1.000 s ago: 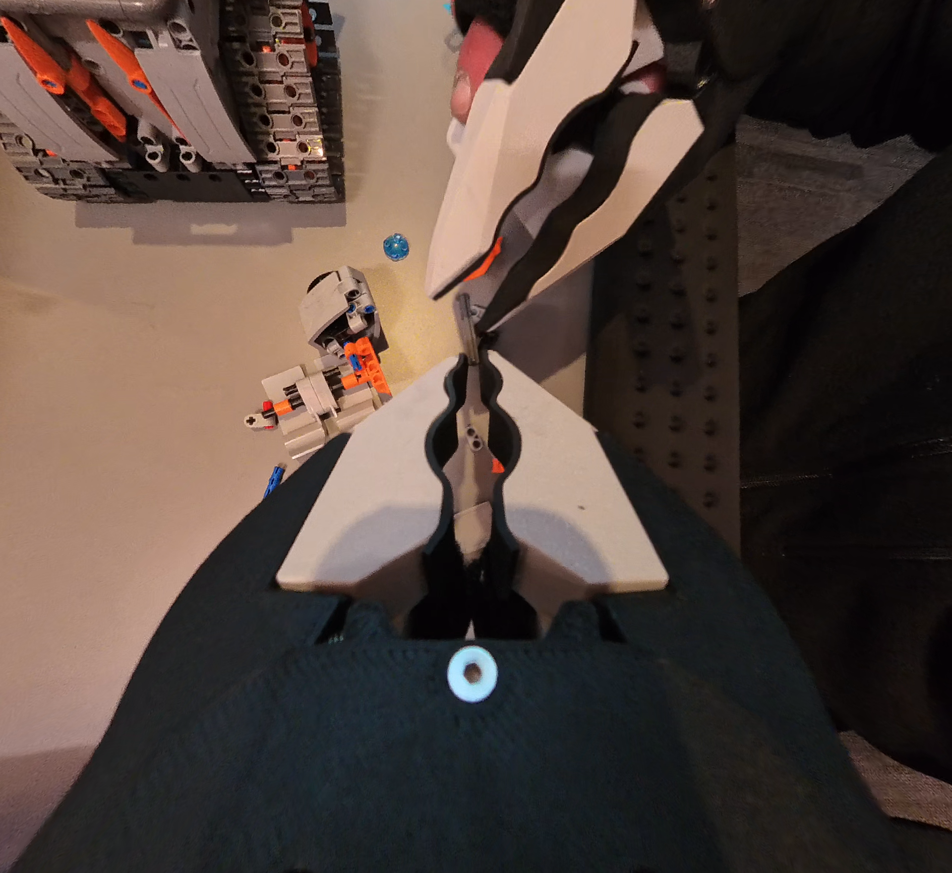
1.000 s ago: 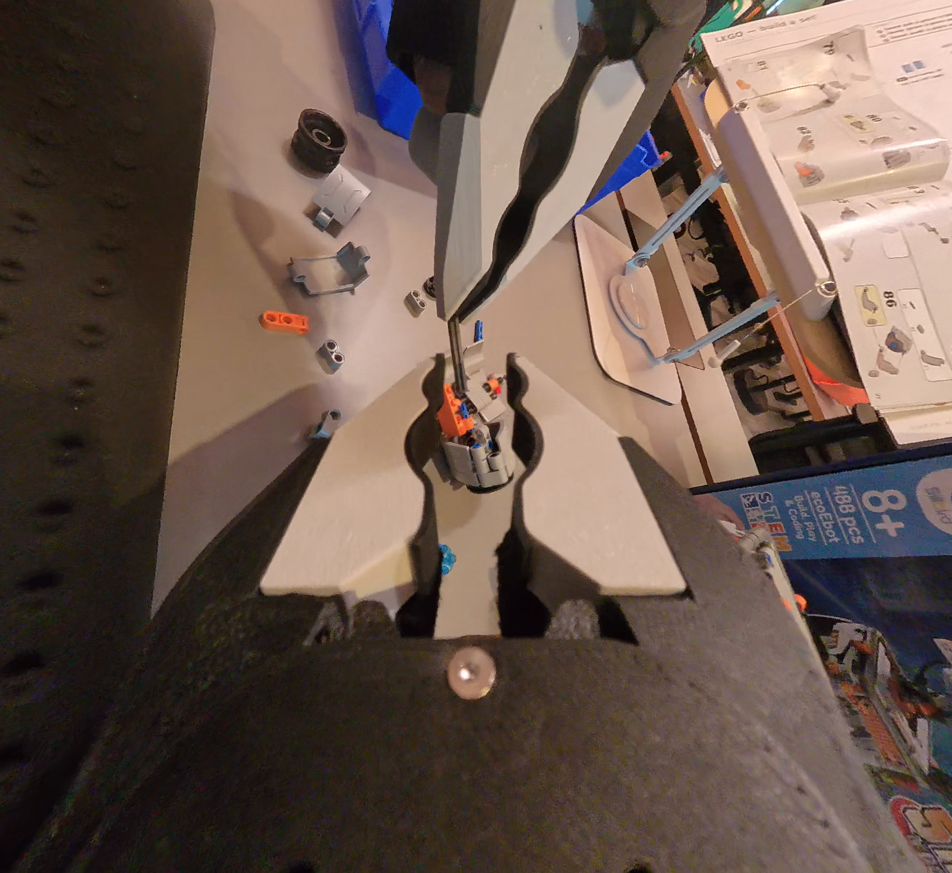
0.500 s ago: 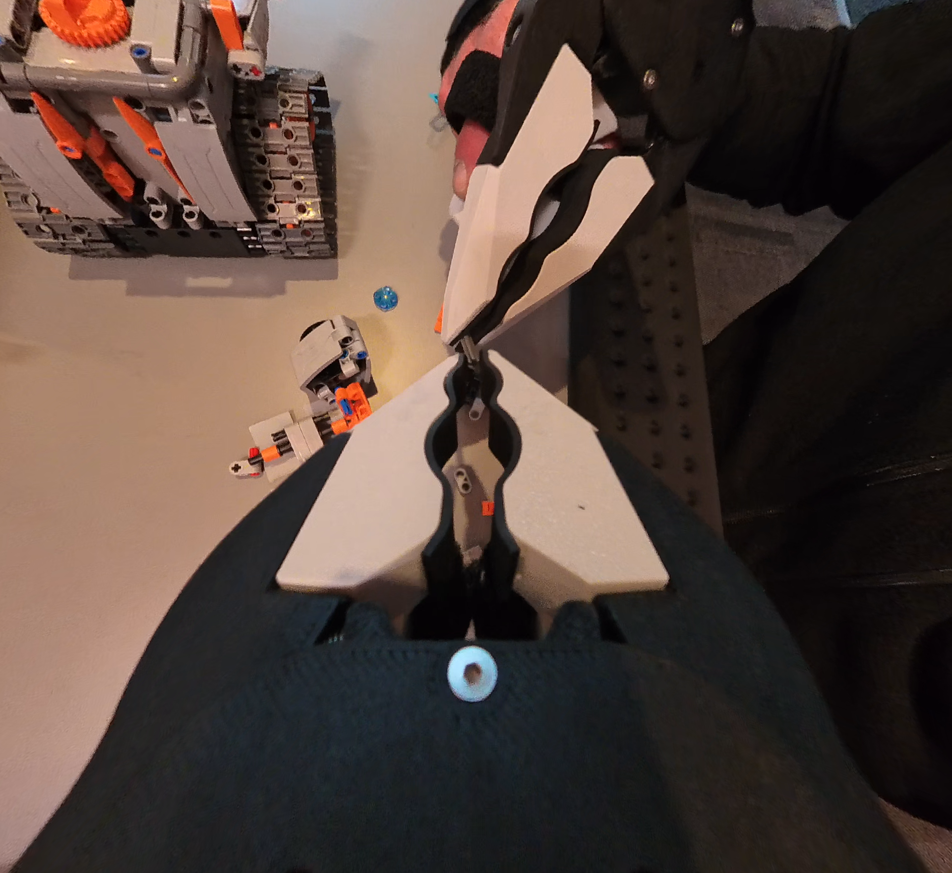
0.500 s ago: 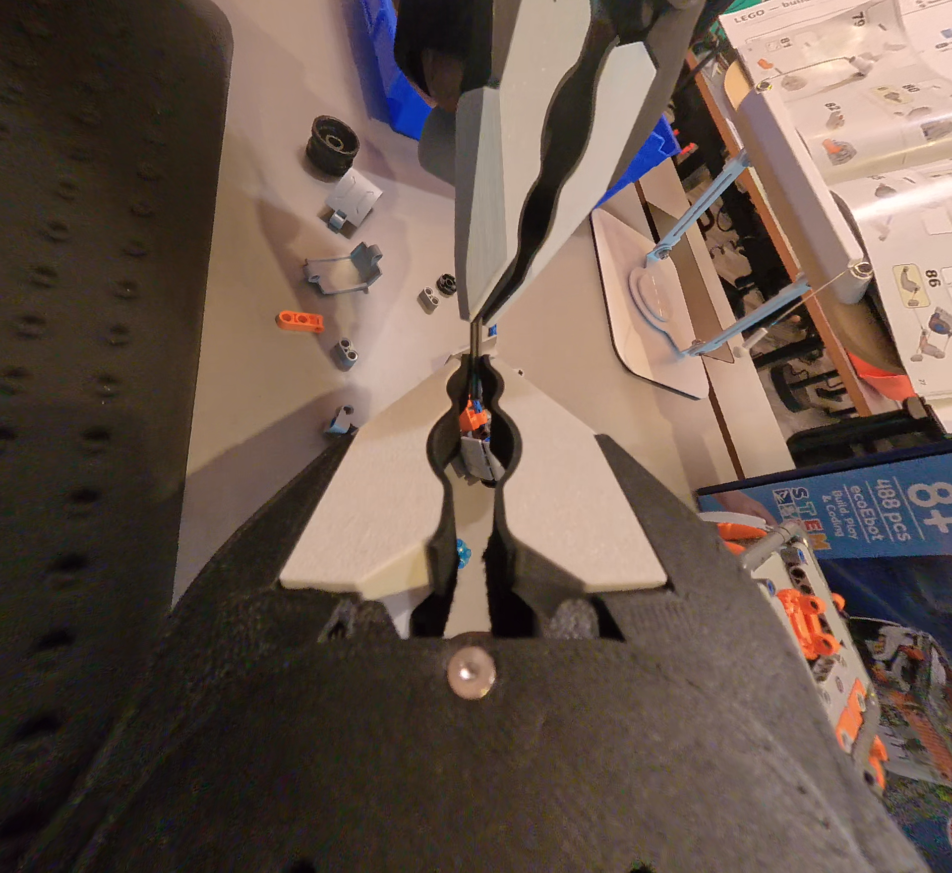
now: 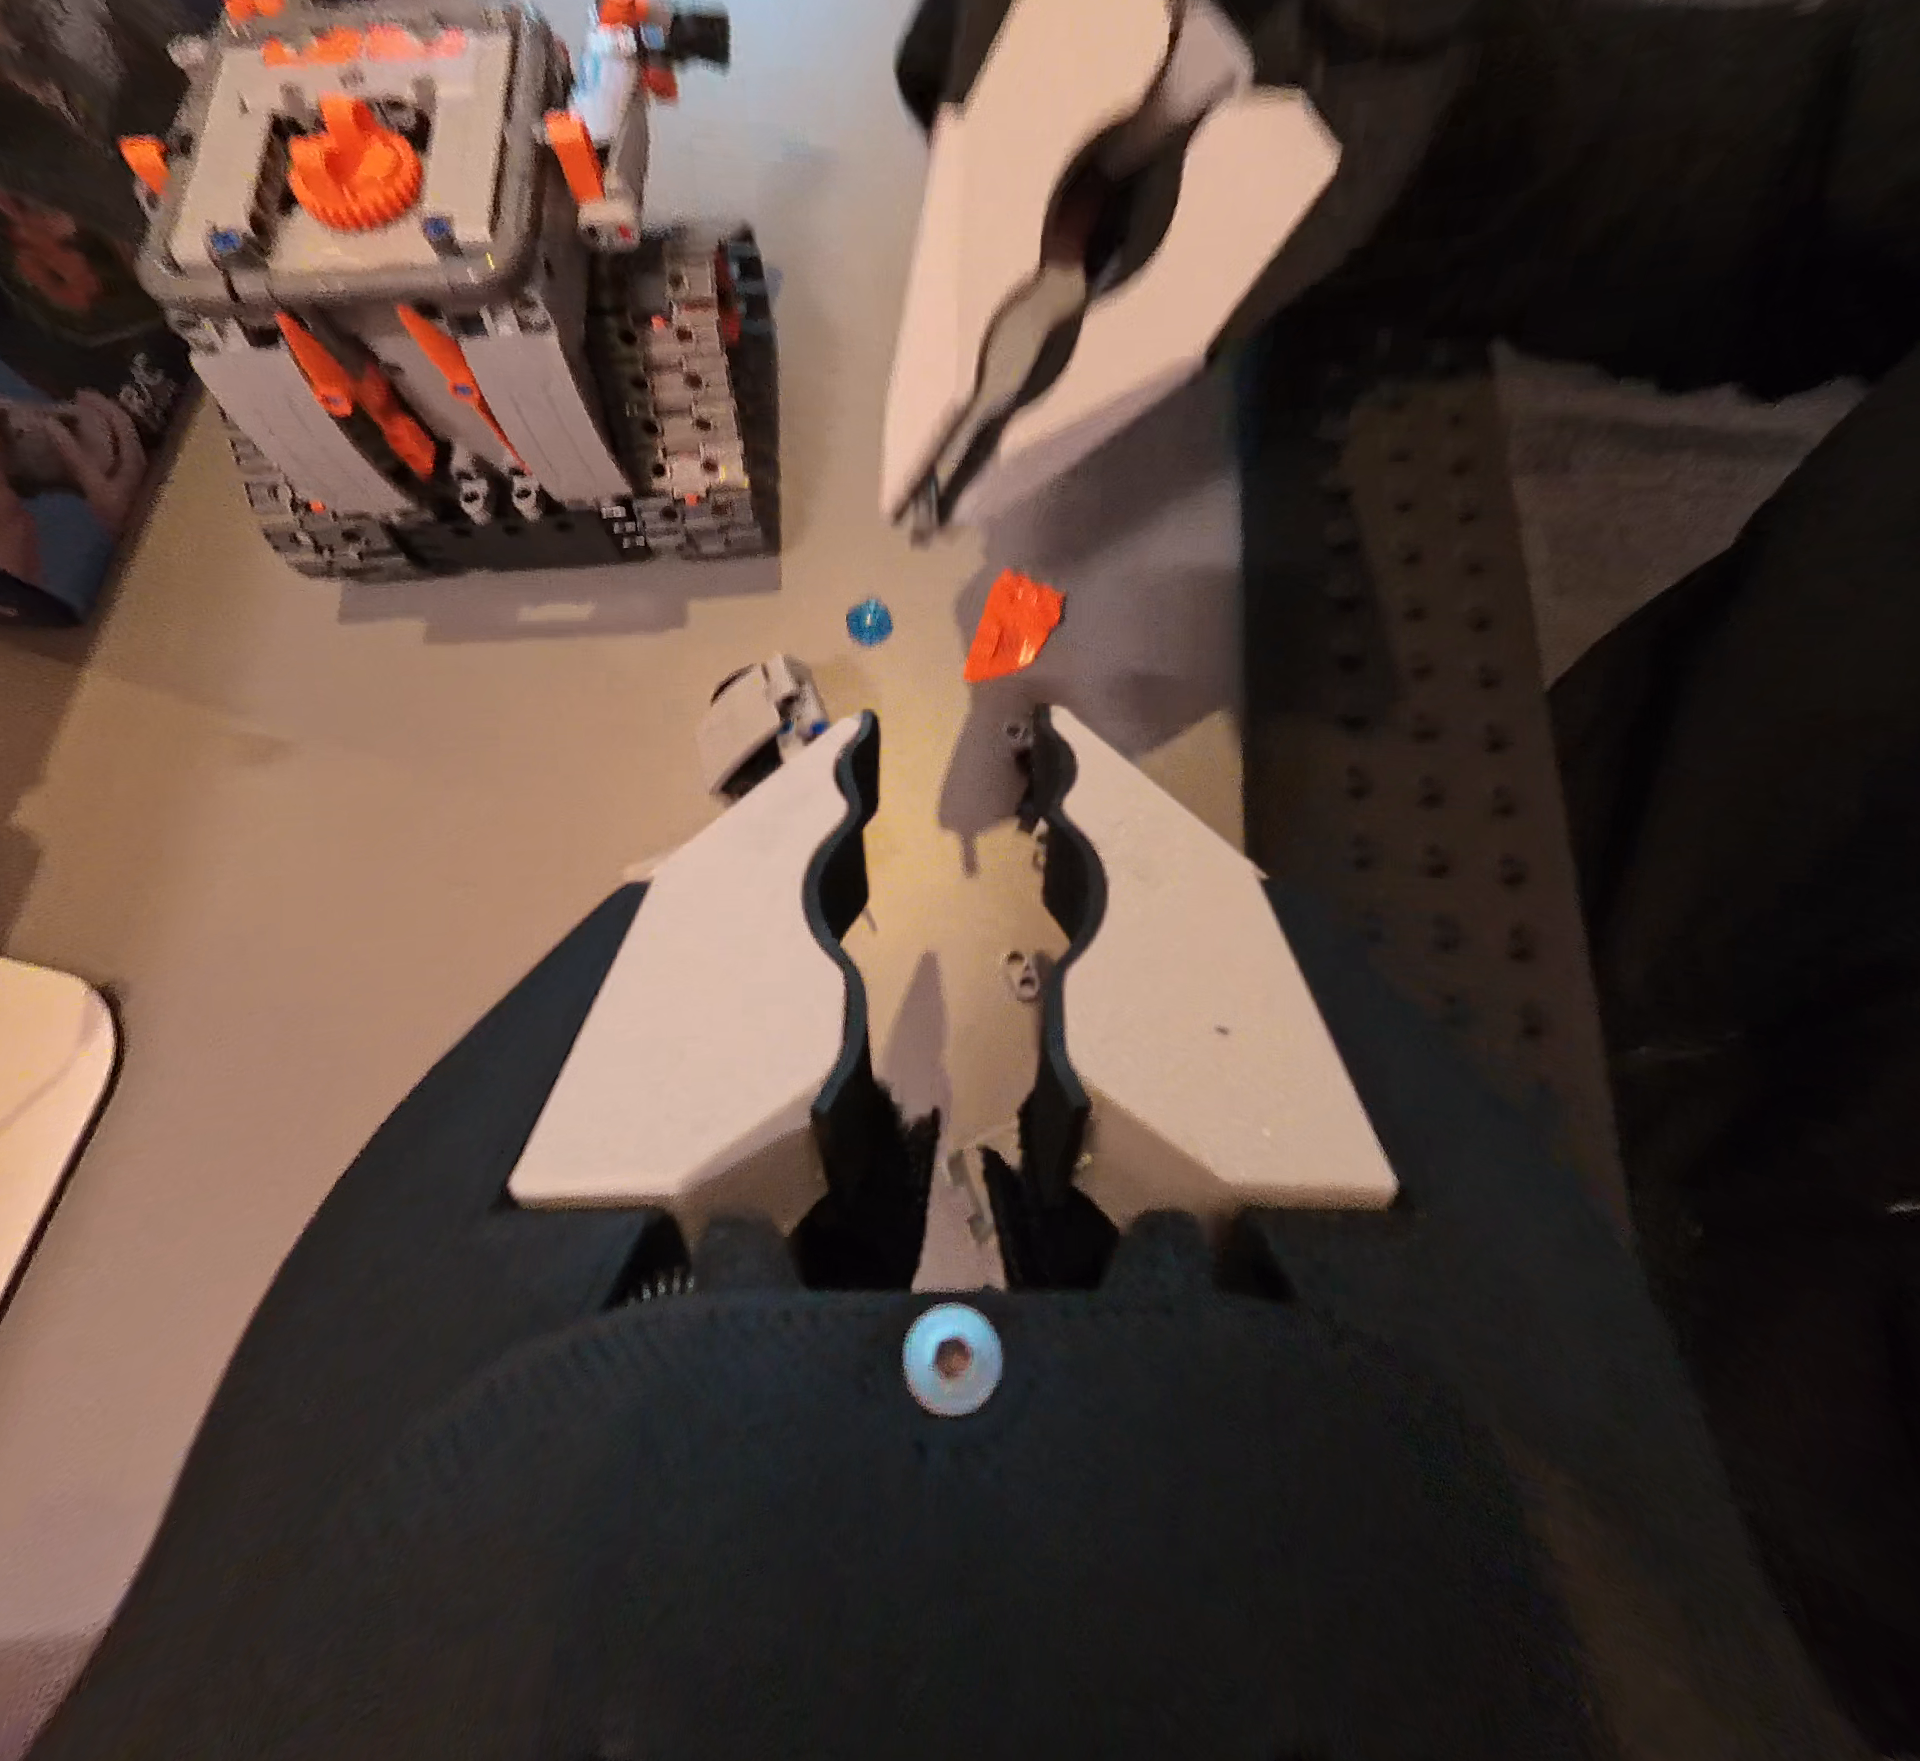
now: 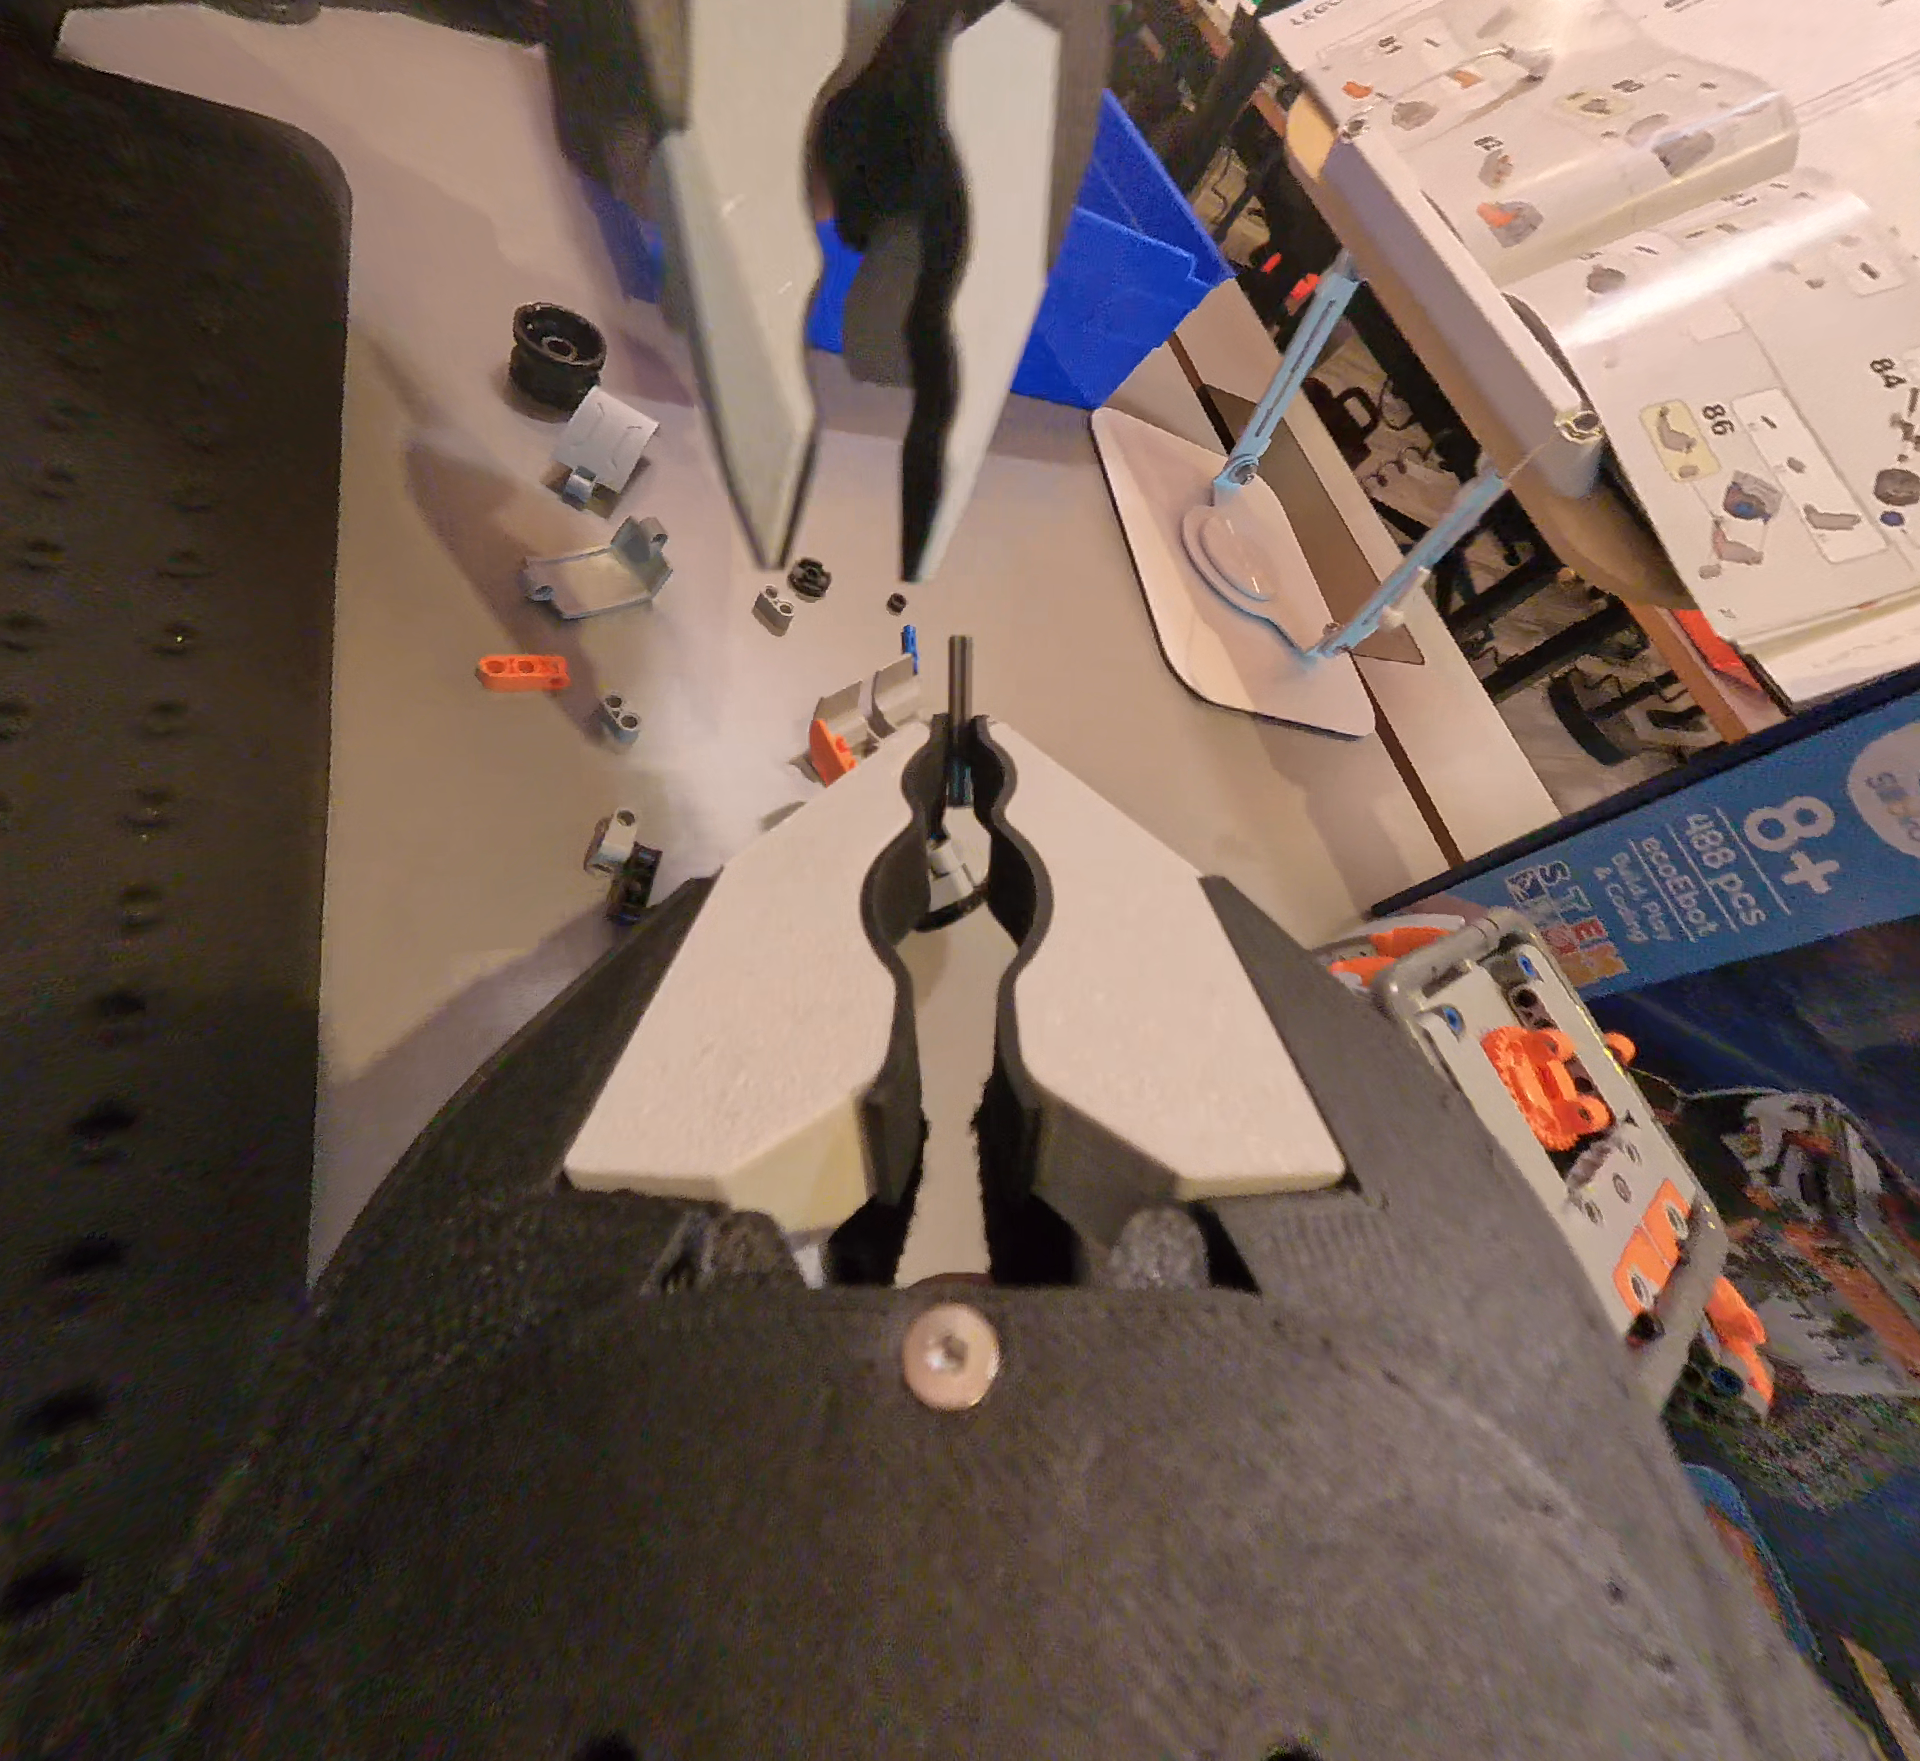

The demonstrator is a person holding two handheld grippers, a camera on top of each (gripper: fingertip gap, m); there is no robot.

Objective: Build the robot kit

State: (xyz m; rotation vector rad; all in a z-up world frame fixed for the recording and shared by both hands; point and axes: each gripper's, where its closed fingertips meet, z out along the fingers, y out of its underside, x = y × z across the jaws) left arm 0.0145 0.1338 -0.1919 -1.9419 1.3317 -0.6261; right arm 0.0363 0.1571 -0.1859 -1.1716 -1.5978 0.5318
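The right gripper (image 6: 961,735) is clamped on a thin black axle (image 6: 959,681) that sticks out past its fingertips, with a small grey and blue piece behind it between the pads, too small to identify. The left gripper (image 5: 951,724) has its jaws apart and empty, above the beige table (image 5: 312,880). Just ahead of its tips lie an orange wedge piece (image 5: 1013,636), a blue round stud (image 5: 869,621) and a grey sub-assembly (image 5: 758,719), partly hidden by the left finger. Farther ahead-left stands a blurred grey-and-orange tracked model (image 5: 457,319).
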